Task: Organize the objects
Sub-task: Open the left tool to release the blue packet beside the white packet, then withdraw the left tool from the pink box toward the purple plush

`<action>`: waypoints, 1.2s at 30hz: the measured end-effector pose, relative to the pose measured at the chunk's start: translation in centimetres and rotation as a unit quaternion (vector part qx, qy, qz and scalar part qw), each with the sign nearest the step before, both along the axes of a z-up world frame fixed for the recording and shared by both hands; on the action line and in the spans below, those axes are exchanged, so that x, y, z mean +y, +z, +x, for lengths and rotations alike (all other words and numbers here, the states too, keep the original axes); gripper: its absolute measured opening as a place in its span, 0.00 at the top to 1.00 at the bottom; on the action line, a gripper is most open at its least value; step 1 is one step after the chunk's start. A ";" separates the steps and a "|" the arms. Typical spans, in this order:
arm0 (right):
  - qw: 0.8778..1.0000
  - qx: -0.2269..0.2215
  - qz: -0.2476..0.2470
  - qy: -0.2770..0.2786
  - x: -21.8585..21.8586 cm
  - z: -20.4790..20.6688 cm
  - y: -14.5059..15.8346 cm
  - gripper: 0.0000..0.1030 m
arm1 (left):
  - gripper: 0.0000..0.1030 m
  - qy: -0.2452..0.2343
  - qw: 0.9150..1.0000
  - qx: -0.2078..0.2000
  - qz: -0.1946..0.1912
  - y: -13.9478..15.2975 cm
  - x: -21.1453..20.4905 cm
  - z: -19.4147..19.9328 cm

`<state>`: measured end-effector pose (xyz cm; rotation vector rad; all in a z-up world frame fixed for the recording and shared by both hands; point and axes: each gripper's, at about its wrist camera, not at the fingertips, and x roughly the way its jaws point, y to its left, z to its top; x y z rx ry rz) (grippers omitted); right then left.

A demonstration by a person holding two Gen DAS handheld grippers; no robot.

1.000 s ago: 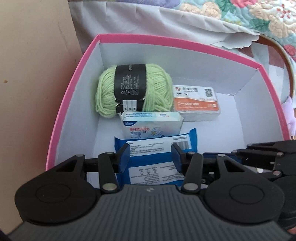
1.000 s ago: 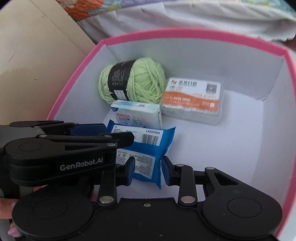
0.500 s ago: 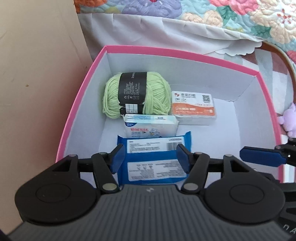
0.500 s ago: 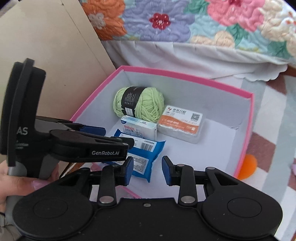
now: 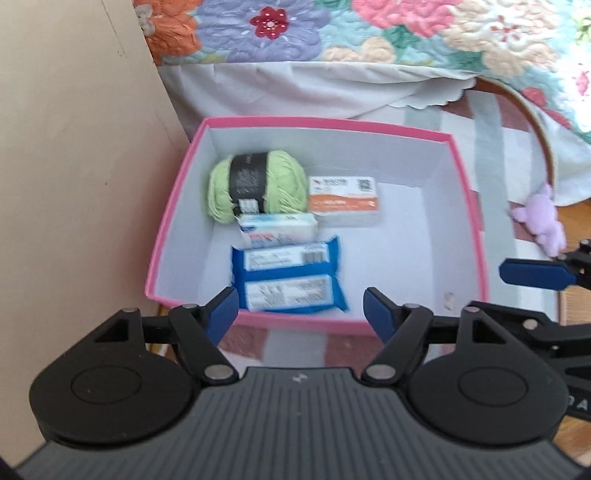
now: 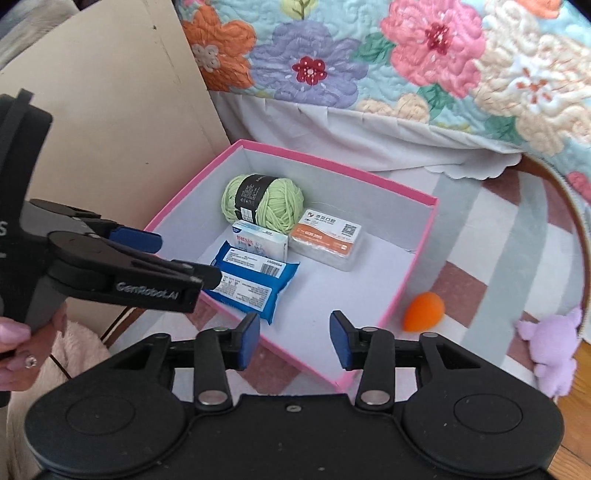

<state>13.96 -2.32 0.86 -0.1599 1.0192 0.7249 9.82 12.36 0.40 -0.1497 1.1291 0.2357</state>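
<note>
A pink box (image 5: 469, 206) (image 6: 417, 251) with a white inside stands on the rug. In it lie a green yarn ball (image 5: 258, 184) (image 6: 264, 199), an orange-and-white packet (image 5: 343, 199) (image 6: 325, 240), a white tissue pack (image 5: 277, 229) (image 6: 260, 243) and a blue wipes pack (image 5: 288, 280) (image 6: 251, 280). My left gripper (image 5: 301, 312) is open and empty, above the box's near edge. My right gripper (image 6: 294, 338) is open and empty, over the box's near right corner. An orange ball (image 6: 423, 312) and a purple plush toy (image 5: 539, 225) (image 6: 550, 350) lie on the rug right of the box.
A beige board (image 5: 74, 147) (image 6: 110, 129) stands left of the box. A bed with a floral quilt (image 5: 369, 33) (image 6: 406, 55) and a white skirt runs along the back. The striped rug (image 6: 517, 229) spreads to the right.
Both grippers have pulled up and back out of the box, which now looks smaller. The blue wipes pack stays on the box floor. The orange ball and plush toy have come into view.
</note>
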 end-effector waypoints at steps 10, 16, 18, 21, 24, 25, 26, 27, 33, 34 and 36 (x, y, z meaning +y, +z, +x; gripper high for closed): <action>1.000 -0.021 0.002 0.011 -2.6 -3.1 3.0 0.42 | 0.26 0.013 1.000 0.014 -0.007 2.9 -3.0 -3.0; 0.999 -0.035 -0.002 0.021 -3.8 -4.6 4.8 0.37 | 0.26 0.006 1.000 0.007 -0.024 4.0 -4.3 -5.1; 0.999 -0.037 -0.002 0.025 -4.3 -5.1 5.2 0.36 | 0.26 0.004 1.000 0.003 -0.024 4.4 -4.8 -5.9; 0.999 -0.044 -0.005 0.032 -4.9 -5.8 5.7 0.29 | 0.26 0.004 1.000 0.002 -0.024 4.9 -5.6 -6.9; 0.998 -0.045 -0.011 0.043 -5.5 -6.4 5.8 0.28 | 0.26 0.002 1.000 0.005 -0.026 5.1 -6.3 -7.6; 0.998 -0.043 -0.013 0.047 -5.7 -6.6 5.8 0.25 | 0.26 0.001 1.000 0.006 -0.024 5.2 -6.6 -7.9; 0.998 -0.043 -0.015 0.050 -5.8 -6.7 5.8 0.24 | 0.26 0.000 1.000 0.008 -0.022 5.2 -6.8 -8.0; 0.998 -0.043 -0.016 0.053 -6.0 -6.8 5.8 0.24 | 0.26 -0.002 1.000 0.011 -0.019 5.2 -7.0 -8.2; 0.997 -0.041 -0.017 0.061 -7.0 -7.4 5.7 0.21 | 0.26 0.001 1.000 0.016 -0.014 5.0 -8.0 -9.2; 0.997 -0.041 -0.017 0.062 -7.2 -7.5 5.7 0.20 | 0.26 0.000 1.000 0.017 -0.018 4.7 -8.3 -9.3; 0.997 -0.039 -0.018 0.067 -7.4 -7.7 5.5 0.19 | 0.26 -0.005 0.999 0.025 -0.030 4.2 -8.8 -9.2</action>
